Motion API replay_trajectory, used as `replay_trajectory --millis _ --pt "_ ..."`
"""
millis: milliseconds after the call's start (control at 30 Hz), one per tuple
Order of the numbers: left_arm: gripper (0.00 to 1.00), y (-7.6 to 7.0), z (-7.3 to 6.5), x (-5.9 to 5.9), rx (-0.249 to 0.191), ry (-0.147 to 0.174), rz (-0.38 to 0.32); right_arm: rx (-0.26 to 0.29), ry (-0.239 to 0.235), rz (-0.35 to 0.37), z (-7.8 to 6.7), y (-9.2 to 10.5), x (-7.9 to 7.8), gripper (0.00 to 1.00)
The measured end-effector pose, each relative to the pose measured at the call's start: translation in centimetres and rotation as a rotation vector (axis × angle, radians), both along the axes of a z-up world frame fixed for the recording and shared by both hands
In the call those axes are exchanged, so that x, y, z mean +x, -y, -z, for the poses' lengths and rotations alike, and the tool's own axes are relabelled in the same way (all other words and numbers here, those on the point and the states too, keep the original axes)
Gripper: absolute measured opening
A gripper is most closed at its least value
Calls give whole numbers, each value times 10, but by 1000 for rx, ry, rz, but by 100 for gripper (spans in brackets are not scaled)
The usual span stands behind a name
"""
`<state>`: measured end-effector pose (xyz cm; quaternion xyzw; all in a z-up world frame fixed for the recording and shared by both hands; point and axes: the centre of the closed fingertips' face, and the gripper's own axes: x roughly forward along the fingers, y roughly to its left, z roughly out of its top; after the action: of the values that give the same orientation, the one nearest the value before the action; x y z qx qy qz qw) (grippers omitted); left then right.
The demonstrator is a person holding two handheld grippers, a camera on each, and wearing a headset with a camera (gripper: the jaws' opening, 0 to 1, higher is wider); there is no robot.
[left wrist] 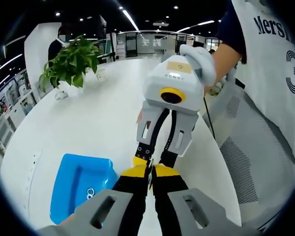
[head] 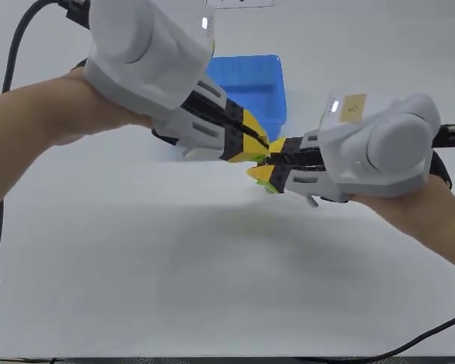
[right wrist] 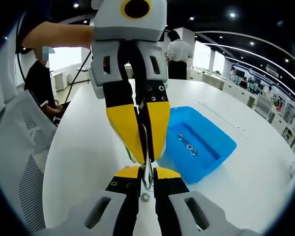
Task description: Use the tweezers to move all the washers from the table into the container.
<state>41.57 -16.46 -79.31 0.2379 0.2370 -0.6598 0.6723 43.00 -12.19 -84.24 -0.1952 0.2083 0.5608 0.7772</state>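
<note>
Ahead, left gripper point(right wrist: 145, 155) with tweezers point(right wrist: 146, 171) overlaps container point(right wrist: 214, 157) edge.

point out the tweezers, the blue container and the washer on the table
tweezers point(right wrist: 145, 147): right gripper view, metal shaft between the yellow jaws.
container point(right wrist: 211, 130): right gripper view, its upper-right blue wall.
washer point(right wrist: 145, 197): right gripper view, the small ring just below the tweezers' tip.

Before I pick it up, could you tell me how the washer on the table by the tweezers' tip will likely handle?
The washer looks small and thin, lying flat on the smooth white table, so a nudge would probably slide it, not roll it. It looks like shiny metal: likely stiff, light, and slippery for the tweezers.
</note>
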Motion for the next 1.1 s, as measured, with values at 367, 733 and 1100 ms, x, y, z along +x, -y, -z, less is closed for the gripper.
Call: replay_trajectory --millis 367,733,1100 --pt "7 -9 -1 -8 20 -2 8 -19 15 -38 -2 -8 -10 9" --pt "7 -18 -8 -9 16 17 -5 -18 33 -55 -9 -14 -11 9" --pt "7 -27 -23 -11 13 47 -17 -19 71 -76 -25 -21 -13 9"
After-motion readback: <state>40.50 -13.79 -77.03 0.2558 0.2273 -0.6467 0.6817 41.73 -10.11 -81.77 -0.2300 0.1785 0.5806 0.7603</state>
